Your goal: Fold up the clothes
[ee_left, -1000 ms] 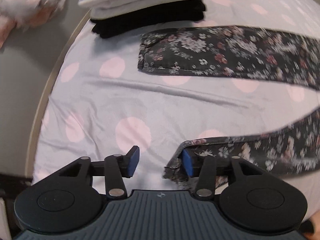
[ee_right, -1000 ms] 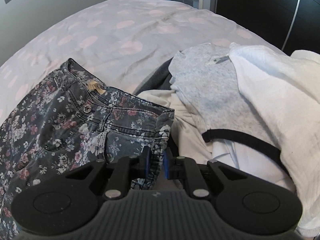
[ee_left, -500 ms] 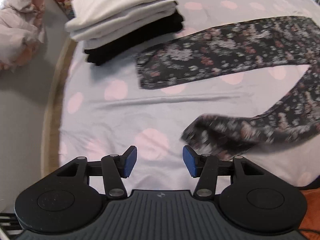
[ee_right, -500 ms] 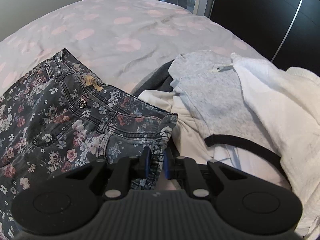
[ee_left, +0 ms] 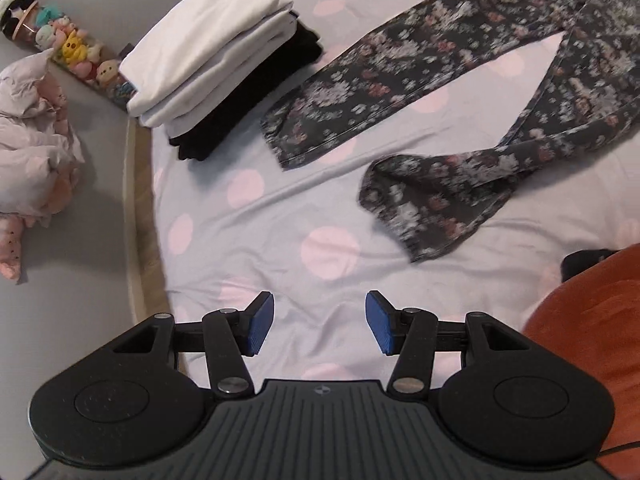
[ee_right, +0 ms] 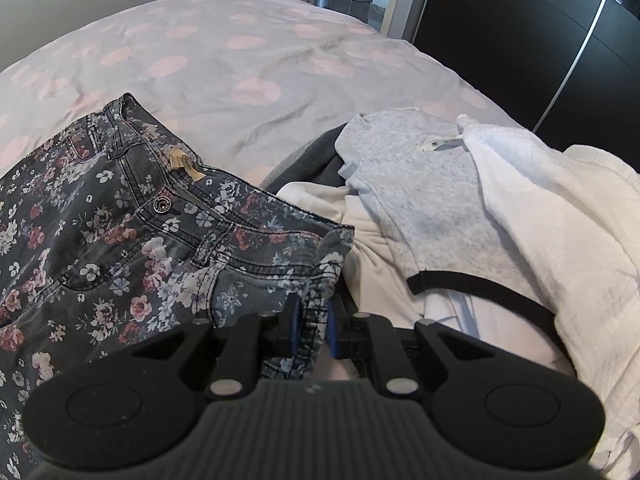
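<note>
A pair of dark grey denim trousers printed with pink and white flowers (ee_left: pixel 460 68) is spread across a pale lilac bed cover with pink dots (ee_left: pixel 280 216). In the left wrist view both legs are seen: the far leg lies flat and straight, while the near leg is bent, its hem end crumpled and twisted on the cover. The left gripper (ee_left: pixel 319 326) is held above bare cover, near the crumpled hem but apart from it; its blue-padded jaws stand wide apart and nothing is between them. A stack of folded white and black garments (ee_left: pixel 224 80) is seen at the far left, just beside the hem of the straight leg. A row of small toy figures (ee_left: pixel 68 46) is lined up beyond the bed edge, and an orange cloth (ee_left: pixel 592 320) shows at the near right.

In the right wrist view the right gripper (ee_right: pixel 311 326) is clamped on the waistband corner of the trousers (ee_right: pixel 132 236), with the fabric pinched between its narrow-set pads. To the right, a heap of unfolded clothes is piled, with a light grey sweatshirt (ee_right: pixel 420 208) and a white towel-like cloth (ee_right: pixel 560 248) on top.
</note>
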Demonstrator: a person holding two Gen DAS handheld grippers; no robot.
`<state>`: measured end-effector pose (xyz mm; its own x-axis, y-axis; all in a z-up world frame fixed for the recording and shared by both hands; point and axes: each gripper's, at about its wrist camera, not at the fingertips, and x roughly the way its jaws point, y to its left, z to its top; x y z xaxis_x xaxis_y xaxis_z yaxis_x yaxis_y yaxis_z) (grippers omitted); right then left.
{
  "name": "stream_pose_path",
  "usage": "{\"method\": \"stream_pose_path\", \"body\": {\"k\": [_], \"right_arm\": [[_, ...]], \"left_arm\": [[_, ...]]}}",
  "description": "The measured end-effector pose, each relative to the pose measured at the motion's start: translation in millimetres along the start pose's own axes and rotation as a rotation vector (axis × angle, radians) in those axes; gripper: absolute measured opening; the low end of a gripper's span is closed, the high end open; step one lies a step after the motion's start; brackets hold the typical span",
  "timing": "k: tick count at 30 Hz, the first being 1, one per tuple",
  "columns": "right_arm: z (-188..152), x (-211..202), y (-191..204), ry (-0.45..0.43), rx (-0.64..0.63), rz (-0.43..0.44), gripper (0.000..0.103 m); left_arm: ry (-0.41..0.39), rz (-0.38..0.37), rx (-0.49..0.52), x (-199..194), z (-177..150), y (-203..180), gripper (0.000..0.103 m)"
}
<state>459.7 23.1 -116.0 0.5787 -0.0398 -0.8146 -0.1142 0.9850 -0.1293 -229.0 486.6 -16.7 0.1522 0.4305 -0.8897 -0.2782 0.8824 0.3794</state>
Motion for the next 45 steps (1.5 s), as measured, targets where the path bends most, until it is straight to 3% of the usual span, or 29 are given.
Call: {"method": "stream_pose_path", "body": {"k": [9, 15, 19, 22, 24, 27, 30, 35, 40, 45], "right_arm": [[-2, -5, -5, -0.004, 0.004, 0.015, 0.016], [-2, -6, -4, -0.005, -0.011, 0.017, 0.016], [-1, -1, -6, 0.007, -0.007, 0.020, 0.016], [-1, 3, -7, 0.016, -0.008, 0.022, 0.016], [-2, 5, -8, 0.020, -0.005, 0.025, 0.016], [-2, 5, -10, 0.016, -0.001, 0.033, 0.016], [-1, 0, -12, 0.005, 0.002, 0.045, 0.016], [3, -19, -19, -0.022, -0.001, 0.085, 0.016], [7, -39, -27, -0.027, -0.007, 0.123, 0.016], [11, -53, -34, -0.060, 0.015, 0.179, 0.016]], "left_arm": [[-0.040, -0.185, 0.165, 56, 20, -79, 0.060], [-0.001, -0.181, 0.297, 111, 34, -116, 0.060], [0.033, -0.164, 0.298, 140, 34, -123, 0.059], [0.050, -0.154, 0.270, 152, 33, -122, 0.045], [0.047, -0.144, 0.248, 152, 33, -120, 0.017], [0.039, -0.131, 0.221, 144, 32, -113, 0.009], [0.030, -0.114, 0.212, 125, 27, -106, 0.008], [0.058, -0.173, 0.163, 86, 8, -88, 0.007], [0.042, -0.170, 0.114, 41, -10, -83, 0.007], [-0.007, -0.103, 0.055, 18, -11, -79, 0.007]]}}
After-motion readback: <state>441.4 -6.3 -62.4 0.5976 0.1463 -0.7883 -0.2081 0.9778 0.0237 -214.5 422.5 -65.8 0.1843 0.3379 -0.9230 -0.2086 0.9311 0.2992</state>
